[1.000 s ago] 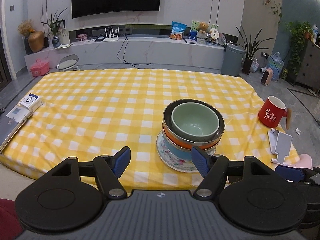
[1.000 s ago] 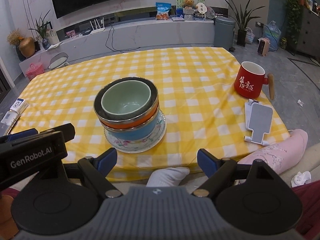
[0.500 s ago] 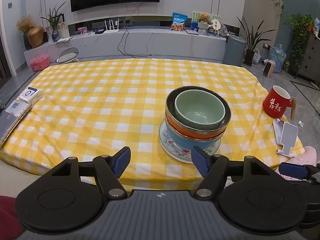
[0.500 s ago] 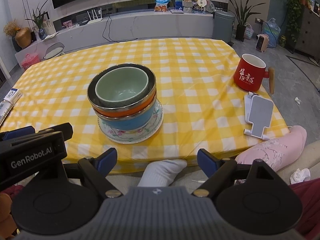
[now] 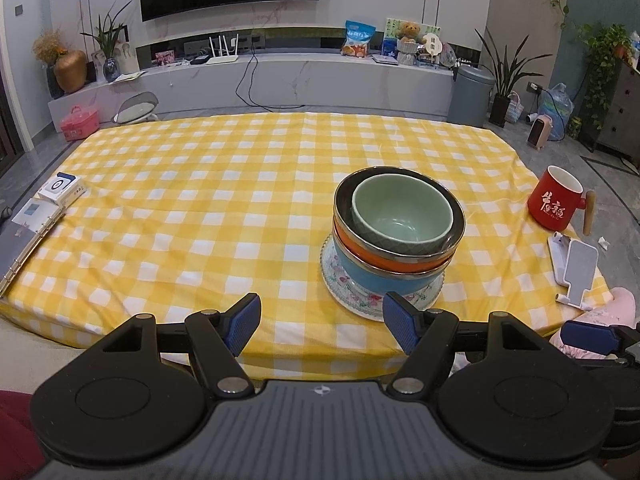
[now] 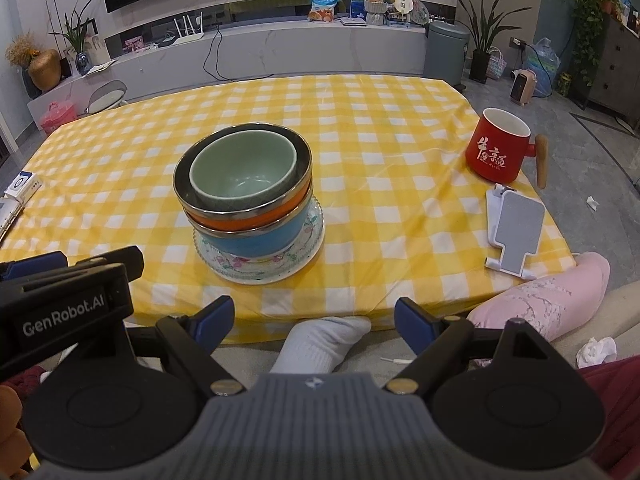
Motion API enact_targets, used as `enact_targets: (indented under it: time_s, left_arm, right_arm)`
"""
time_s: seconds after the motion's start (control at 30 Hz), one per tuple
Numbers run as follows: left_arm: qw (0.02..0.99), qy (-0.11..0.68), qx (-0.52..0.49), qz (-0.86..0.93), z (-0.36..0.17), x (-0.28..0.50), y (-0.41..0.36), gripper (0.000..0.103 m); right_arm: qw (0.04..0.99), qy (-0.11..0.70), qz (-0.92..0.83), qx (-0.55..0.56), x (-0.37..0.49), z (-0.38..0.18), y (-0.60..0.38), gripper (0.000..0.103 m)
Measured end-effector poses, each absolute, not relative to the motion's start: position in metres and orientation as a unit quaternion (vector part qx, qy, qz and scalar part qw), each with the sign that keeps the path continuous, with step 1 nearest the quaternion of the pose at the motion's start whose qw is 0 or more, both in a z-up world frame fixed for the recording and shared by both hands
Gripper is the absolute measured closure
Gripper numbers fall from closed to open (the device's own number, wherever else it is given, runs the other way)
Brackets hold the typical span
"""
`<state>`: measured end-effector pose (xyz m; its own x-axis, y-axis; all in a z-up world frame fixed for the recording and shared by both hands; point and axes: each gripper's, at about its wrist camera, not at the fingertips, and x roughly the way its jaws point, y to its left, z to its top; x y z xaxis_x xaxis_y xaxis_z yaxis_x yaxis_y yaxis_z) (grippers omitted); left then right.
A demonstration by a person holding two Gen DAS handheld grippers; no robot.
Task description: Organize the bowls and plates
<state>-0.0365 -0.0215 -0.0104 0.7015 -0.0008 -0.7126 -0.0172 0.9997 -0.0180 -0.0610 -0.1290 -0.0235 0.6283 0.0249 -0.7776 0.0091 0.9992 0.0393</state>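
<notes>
Left gripper low centre of its own view, jaws wide, nothing between the blue pads; it hangs over the near edge of the yellow checked cloth. Right gripper likewise spread wide and empty, off the table's near edge, a white sock showing between its fingers.

Left to right in the left wrist view: a ring binder and small white-and-blue box at the far left edge of the cloth. Right of centre, the stack: floral plate at the bottom, blue bowl on it, orange bowl nested in that, pale green bowl on top, sitting slightly off-centre. Stack is near the left gripper's right finger, not touching. Far right: red mug with wooden handle, then a white phone stand at the cloth's corner.
</notes>
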Motion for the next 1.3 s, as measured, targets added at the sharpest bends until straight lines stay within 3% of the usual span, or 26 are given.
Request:
enact_targets:
  time_s: [1.3]
  left_arm:
    - [0.92, 0.391, -0.006, -0.006, -0.0107, -0.0379, -0.0232, 0.018]
  right_arm:
    - [0.901, 0.434, 0.006, 0.009, -0.0637, -0.0251, -0.1286, 0.018]
